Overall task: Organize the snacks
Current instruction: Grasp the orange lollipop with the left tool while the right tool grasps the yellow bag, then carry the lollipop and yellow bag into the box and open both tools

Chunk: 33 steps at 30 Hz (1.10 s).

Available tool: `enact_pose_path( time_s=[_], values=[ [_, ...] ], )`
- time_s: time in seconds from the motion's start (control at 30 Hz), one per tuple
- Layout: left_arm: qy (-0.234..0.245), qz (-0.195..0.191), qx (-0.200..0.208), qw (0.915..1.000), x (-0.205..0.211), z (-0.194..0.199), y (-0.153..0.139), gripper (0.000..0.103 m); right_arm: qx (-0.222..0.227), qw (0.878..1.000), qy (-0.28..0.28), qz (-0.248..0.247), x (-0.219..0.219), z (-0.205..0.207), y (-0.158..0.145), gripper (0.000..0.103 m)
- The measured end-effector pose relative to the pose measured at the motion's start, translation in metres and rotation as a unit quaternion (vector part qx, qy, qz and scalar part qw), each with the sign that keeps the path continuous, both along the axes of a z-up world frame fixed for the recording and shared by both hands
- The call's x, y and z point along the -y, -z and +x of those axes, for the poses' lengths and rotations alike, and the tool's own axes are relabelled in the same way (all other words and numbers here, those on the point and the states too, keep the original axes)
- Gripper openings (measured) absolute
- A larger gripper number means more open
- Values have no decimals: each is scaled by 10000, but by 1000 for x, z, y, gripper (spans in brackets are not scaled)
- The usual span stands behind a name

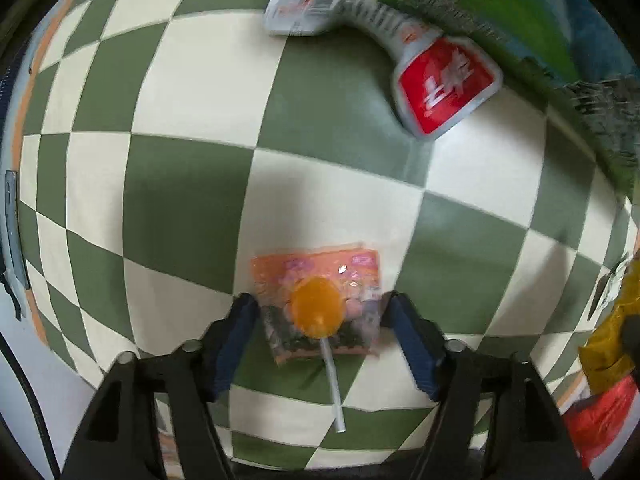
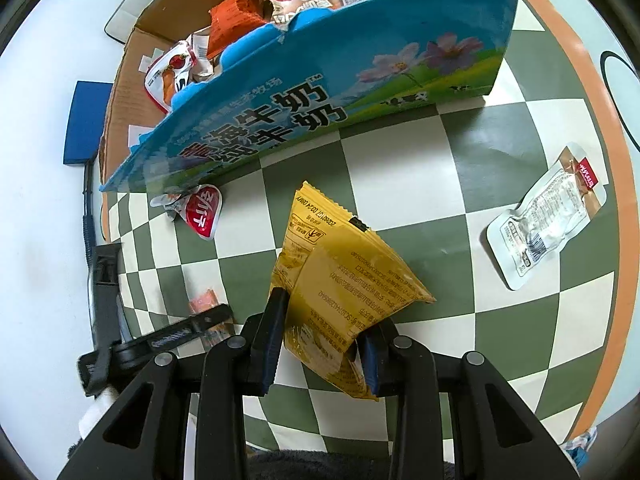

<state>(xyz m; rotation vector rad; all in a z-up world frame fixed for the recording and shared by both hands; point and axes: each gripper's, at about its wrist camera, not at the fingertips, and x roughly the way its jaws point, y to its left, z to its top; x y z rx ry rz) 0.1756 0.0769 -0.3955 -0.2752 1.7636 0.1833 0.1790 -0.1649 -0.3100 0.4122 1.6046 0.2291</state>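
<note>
Several packets already sit in the blue printed cardboard box (image 2: pixel 304 92) at the upper part of the right wrist view. The right gripper (image 2: pixel 324 344) has its jaws clamped on a yellow foil snack packet (image 2: pixel 344 276), not yet boxed. The left gripper (image 1: pixel 318 320) stands with jaws partly spread either side of an orange lollipop in a clear wrapper (image 1: pixel 316 312) lying on the checked tabletop (image 1: pixel 192 184), pads not pressing it. A red-and-silver pouch (image 1: pixel 444 84) and a white sachet (image 2: pixel 548 220) also remain out.

Green and cream checkered cloth (image 2: pixel 400 168) with an orange border (image 2: pixel 600 92) spread over a white tabletop (image 2: pixel 40 240), a blue pad (image 2: pixel 86 122) and a dark-rimmed pale mat (image 2: pixel 136 4) lying beyond the cloth, soft even daylight
</note>
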Motion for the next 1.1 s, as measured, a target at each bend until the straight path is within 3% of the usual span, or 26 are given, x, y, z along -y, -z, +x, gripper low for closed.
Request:
enact_pose_path(
  time_s=[0.07, 0.17, 0.37, 0.5, 0.6, 0.8, 0.97, 1.1],
  values=[
    [94, 50, 72, 9999, 12, 3, -6, 24, 11, 10000, -11, 1, -1, 0, 0, 36],
    [211, 74, 100, 9997, 19, 4, -11, 23, 39, 10000, 5, -19, 0, 0, -1, 36],
    [110, -278, 171, 9994, 20, -3, -23, 23, 59, 10000, 51, -1, 5, 0, -4, 36],
    [126, -617, 454, 9970, 25, 0, -60, 23, 75, 9999, 55, 117, 8, 0, -13, 36],
    [242, -843, 825, 9927, 36, 7, -104, 23, 176, 9996, -24, 236, 9, -2, -30, 35],
    [525, -1231, 1575, 9784, 47, 42, -184, 23, 579, 9968, -125, 529, 19, 11, -88, 35],
    [776, -1286, 1831, 9715, 62, 96, -200, 23, 1058, 9928, -252, 512, 28, 54, -132, 35],
    [876, -1379, 1701, 9718, 77, 152, -191, 23, 1199, 9918, -311, 312, 31, 96, -135, 35]
  ],
)
